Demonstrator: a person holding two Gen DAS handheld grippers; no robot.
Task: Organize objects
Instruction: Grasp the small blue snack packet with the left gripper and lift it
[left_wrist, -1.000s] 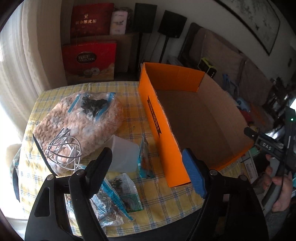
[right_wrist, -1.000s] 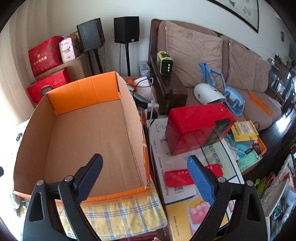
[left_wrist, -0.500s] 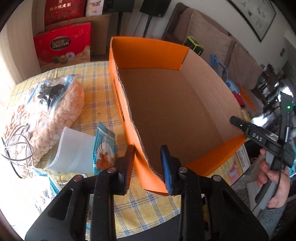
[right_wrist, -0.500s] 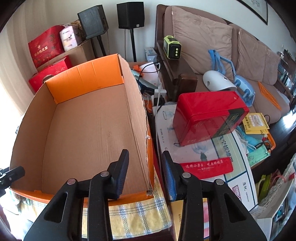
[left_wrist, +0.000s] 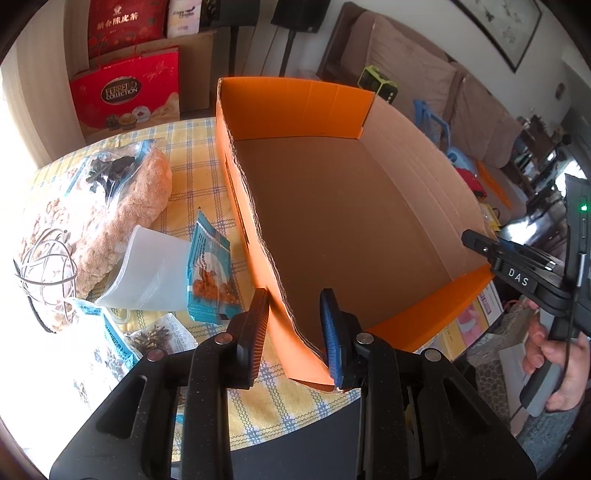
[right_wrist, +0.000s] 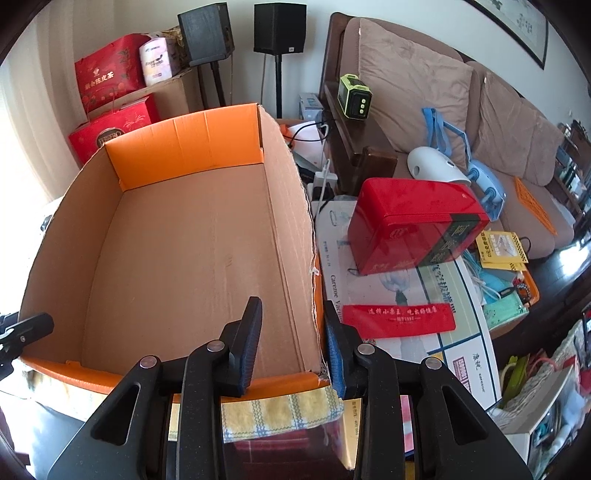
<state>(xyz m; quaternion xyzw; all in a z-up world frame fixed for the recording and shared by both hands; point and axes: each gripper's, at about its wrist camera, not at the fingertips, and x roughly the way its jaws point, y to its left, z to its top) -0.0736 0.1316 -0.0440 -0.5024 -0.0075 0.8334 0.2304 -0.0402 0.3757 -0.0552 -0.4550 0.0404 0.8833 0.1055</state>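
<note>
My left fingers (left_wrist: 291, 328) have narrowed astride the cardboard box's (left_wrist: 343, 218) left wall, my right fingers (right_wrist: 291, 343) are closing astride its right wall; whether either grips I cannot tell; I judge repositioning comes next.

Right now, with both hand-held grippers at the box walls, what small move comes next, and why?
Probably close both further until the pads pinch. The left hand-held gripper and right hand-held gripper each straddle a wall of the empty box, with gaps showing beside the cardboard.
</note>
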